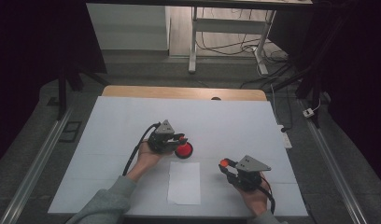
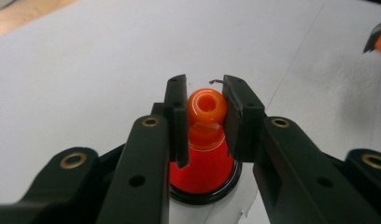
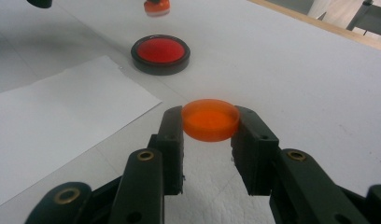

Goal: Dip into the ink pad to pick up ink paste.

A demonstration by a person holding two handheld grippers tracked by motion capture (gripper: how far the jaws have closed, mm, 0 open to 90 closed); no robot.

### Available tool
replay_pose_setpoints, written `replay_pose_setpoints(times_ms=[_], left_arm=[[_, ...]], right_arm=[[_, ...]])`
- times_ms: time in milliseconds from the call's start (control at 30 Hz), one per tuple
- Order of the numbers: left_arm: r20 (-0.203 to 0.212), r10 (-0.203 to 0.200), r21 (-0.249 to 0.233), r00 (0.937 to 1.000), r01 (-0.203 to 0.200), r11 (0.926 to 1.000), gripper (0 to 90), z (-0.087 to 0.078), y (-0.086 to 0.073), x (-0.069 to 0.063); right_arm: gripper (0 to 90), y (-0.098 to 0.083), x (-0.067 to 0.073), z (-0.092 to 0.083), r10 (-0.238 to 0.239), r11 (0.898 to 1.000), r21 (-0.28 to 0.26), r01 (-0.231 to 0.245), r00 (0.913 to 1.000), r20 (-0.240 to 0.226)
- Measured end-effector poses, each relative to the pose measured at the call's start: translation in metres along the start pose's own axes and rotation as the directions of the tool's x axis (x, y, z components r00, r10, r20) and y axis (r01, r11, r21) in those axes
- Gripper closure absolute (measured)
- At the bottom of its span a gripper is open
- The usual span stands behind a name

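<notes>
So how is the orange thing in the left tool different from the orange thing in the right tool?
The knob in the left tool is round like a ball with a hole in its end; the disc in the right tool is flat with a smooth top. The knob hangs over the red pad; the disc is held over bare table, away from it. Both are orange and squeezed between black jaws.
</notes>
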State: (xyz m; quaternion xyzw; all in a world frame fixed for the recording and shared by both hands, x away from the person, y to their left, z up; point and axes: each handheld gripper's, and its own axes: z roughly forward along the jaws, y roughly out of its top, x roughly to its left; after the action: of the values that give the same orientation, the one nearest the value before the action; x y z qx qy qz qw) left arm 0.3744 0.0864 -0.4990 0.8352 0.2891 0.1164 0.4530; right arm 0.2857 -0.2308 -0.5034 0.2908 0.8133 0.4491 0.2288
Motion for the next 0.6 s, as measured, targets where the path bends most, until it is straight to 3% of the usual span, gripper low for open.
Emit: replay_pose_setpoints(times_ms=[233, 600], left_arm=[[-0.003, -0.007, 0.059, 1.0000, 0.007, 0.9982, 72.8, 0.010, -0.005, 0.002], [0.000, -0.009, 0.093, 1.0000, 0.009, 0.9956, 72.8, 0.021, -0.012, 0.002]], right_arm=[[64.4, 0.000, 0.000, 0.000, -0.001, 1.000, 0.003, 0.001, 1.0000, -0.001], [64.4, 0.000, 0.000, 0.000, 0.000, 1.000, 0.006, 0.000, 1.0000, -0.004]])
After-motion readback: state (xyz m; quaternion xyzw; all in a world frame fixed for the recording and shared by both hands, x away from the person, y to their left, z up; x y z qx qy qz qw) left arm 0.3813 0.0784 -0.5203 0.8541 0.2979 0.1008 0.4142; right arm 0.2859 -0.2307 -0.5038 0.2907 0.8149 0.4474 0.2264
